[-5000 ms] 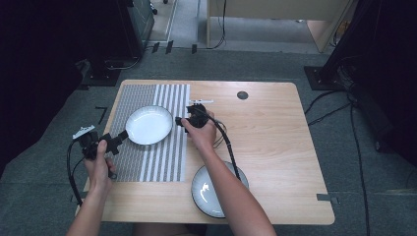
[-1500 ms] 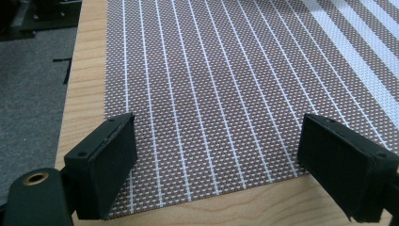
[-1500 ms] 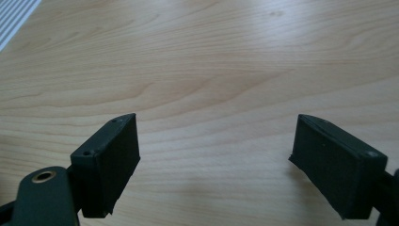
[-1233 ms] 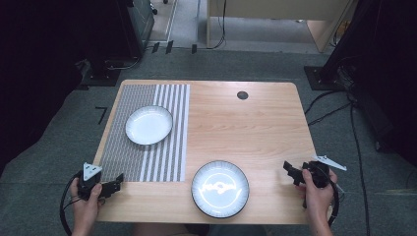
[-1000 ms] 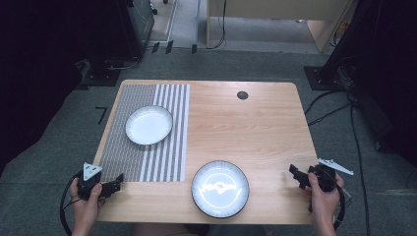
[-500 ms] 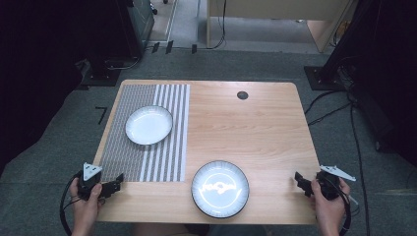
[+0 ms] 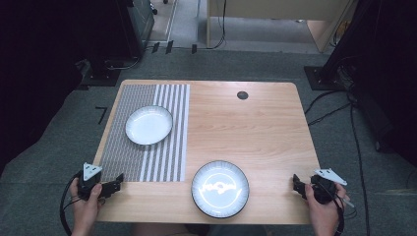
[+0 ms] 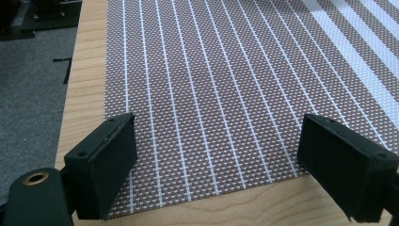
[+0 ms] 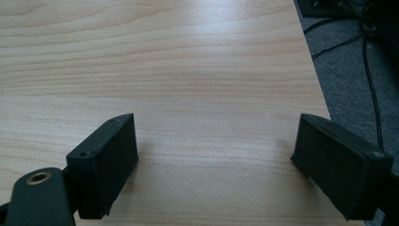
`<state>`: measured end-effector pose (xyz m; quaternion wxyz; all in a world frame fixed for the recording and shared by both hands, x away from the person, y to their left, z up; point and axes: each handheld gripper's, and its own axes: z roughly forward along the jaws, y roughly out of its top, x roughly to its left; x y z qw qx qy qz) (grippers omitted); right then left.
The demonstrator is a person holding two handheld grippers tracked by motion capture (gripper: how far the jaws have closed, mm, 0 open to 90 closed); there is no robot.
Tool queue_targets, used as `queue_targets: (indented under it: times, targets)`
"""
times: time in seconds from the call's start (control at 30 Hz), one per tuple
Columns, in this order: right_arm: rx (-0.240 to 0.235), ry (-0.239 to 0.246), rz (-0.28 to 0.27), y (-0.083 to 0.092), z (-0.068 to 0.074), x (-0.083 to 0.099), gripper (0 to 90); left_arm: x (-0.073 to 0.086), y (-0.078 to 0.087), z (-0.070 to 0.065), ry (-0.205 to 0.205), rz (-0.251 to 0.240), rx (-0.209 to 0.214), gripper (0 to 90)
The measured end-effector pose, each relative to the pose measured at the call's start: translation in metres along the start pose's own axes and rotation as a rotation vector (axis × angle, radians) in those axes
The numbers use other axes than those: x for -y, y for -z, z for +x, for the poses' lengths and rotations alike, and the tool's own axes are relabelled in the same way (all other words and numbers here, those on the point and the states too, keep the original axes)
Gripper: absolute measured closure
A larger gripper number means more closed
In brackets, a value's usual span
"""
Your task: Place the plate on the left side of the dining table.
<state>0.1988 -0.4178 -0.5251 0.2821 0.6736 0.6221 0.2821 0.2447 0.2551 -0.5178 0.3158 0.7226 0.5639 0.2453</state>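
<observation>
A white plate (image 7: 149, 124) rests on the striped woven placemat (image 7: 142, 132) on the table's left half. A second plate with a dark rim (image 7: 220, 188) lies on bare wood near the front edge. My left gripper (image 7: 114, 185) hovers at the front left corner, open and holding nothing, its jaws over the mat's near edge (image 8: 207, 141). My right gripper (image 7: 296, 184) is at the front right corner, also open with nothing between its fingers, above bare wood (image 9: 207, 94).
The wooden table (image 7: 255, 128) has a small black round cap (image 7: 242, 95) near its far edge. Cables (image 7: 344, 128) run over the grey carpet to the right. Dark equipment stands beyond the table at the back left and right.
Five seconds ago both grippers were out over the mat by the white plate. Over the last second the right gripper has drawn back slightly toward the front right corner; the left has stayed still.
</observation>
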Motion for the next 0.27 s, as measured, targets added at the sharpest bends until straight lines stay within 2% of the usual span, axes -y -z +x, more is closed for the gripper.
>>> queue_targets:
  times: [0.27]
  targets:
    - [0.013,-0.012,0.006,-0.0010,-0.0002,-0.0005,10.2,0.0000,0.0000,0.0001,0.001,0.000,0.000,12.0]
